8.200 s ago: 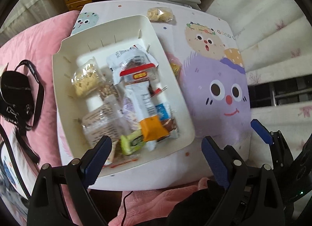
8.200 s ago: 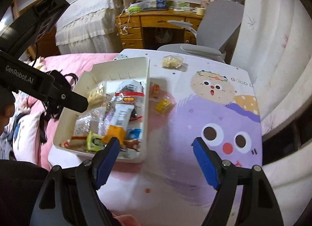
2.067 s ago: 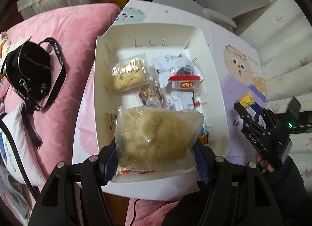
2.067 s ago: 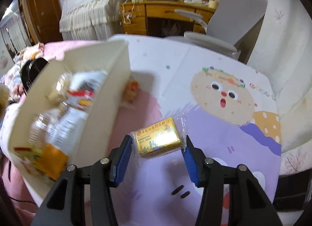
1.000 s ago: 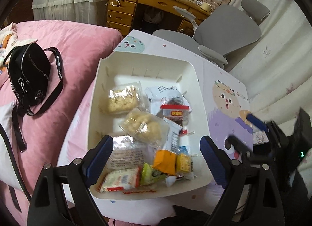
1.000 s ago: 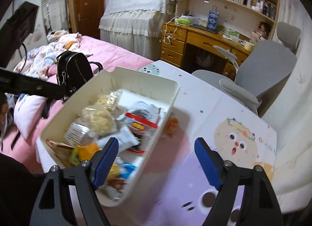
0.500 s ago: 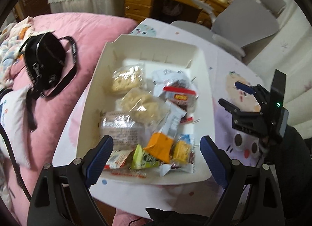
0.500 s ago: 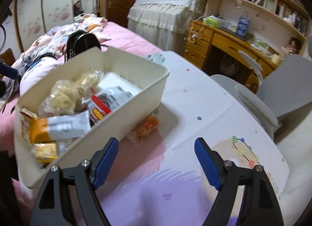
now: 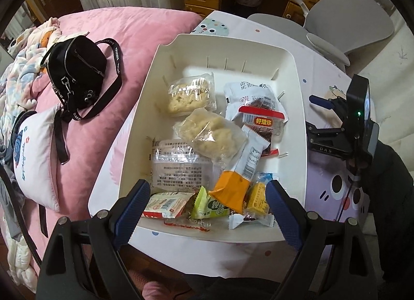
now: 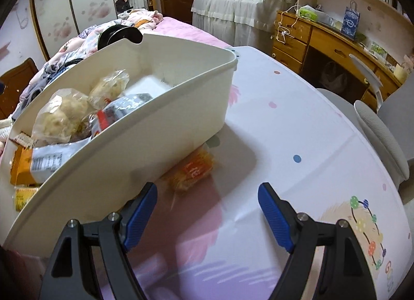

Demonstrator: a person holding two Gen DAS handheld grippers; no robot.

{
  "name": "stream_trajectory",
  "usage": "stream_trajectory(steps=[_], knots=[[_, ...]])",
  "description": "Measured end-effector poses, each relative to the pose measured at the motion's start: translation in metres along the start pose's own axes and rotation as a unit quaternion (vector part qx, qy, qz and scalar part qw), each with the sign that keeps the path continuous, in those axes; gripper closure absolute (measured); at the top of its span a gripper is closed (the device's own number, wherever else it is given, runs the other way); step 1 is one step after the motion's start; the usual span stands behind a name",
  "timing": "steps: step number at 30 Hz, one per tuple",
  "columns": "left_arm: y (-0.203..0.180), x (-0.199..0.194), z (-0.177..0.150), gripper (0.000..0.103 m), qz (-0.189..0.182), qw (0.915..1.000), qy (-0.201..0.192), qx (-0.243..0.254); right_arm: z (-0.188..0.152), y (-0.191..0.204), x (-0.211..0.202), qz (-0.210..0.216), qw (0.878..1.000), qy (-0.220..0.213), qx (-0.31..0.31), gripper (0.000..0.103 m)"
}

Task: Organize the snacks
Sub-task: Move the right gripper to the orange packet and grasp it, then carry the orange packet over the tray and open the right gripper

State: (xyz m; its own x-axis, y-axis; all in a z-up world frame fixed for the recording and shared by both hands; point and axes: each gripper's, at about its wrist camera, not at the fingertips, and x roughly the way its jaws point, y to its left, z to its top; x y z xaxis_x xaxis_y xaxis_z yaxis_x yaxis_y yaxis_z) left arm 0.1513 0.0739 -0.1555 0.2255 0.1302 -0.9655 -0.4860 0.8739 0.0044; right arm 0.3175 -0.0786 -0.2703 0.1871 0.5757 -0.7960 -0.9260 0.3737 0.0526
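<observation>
The left claw (image 9: 207, 206) hangs wide open over the near end of the bin (image 9: 297, 72), holding nothing. Just past its fingers lie a red-and-white pack (image 9: 165, 204), a green pack (image 9: 209, 206), an orange pack (image 9: 236, 186) and a yellow bar (image 9: 257, 197). Farther in sit a clear printed bag (image 9: 178, 168), a puffed bag (image 9: 209, 134) resting partly on it, a red-label pack (image 9: 262, 124), and at the far end a second puffed bag (image 9: 191, 93). The bin stands on the desk (image 9: 258, 30), with its left side next to a pink bed. A black bag (image 9: 77, 72) lies on the bed (image 9: 145, 30).

The right claw (image 10: 207, 212) is also spread wide and empty, low over the desk (image 10: 297, 131) to the right of the bin (image 10: 155, 139). Just ahead of it an orange snack (image 10: 192, 170) lies on the desk, right against the bin's outer wall and partly under its overhang. Beyond stand a grey chair (image 10: 383, 129) and wooden drawers (image 10: 292, 38).
</observation>
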Motion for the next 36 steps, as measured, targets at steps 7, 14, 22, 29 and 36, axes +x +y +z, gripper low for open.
stream_trajectory(steps=[7, 14, 22, 29, 36], knots=[[0.004, 0.003, 0.008, 0.013, 0.013, 0.9999, 0.001, -0.005, 0.009, 0.001, 0.014, 0.001, 1.0, -0.001, -0.013, 0.022], [0.003, 0.004, 0.012, 0.013, 0.023, 0.9997, 0.0, 0.007, 0.014, -0.006, 0.029, -0.012, 1.0, 0.007, -0.007, 0.022], [0.019, -0.001, 0.009, 0.013, 0.031, 0.9993, -0.005, -0.021, 0.019, -0.011, 0.034, -0.018, 1.0, 0.002, 0.012, 0.045], [0.02, -0.002, 0.009, 0.013, 0.022, 0.9994, -0.009, -0.025, 0.027, -0.004, 0.039, -0.038, 0.999, 0.003, 0.017, 0.076], [0.017, -0.013, 0.012, 0.013, 0.006, 0.9992, -0.03, -0.025, 0.024, -0.01, 0.026, -0.063, 0.996, 0.018, 0.061, 0.083]])
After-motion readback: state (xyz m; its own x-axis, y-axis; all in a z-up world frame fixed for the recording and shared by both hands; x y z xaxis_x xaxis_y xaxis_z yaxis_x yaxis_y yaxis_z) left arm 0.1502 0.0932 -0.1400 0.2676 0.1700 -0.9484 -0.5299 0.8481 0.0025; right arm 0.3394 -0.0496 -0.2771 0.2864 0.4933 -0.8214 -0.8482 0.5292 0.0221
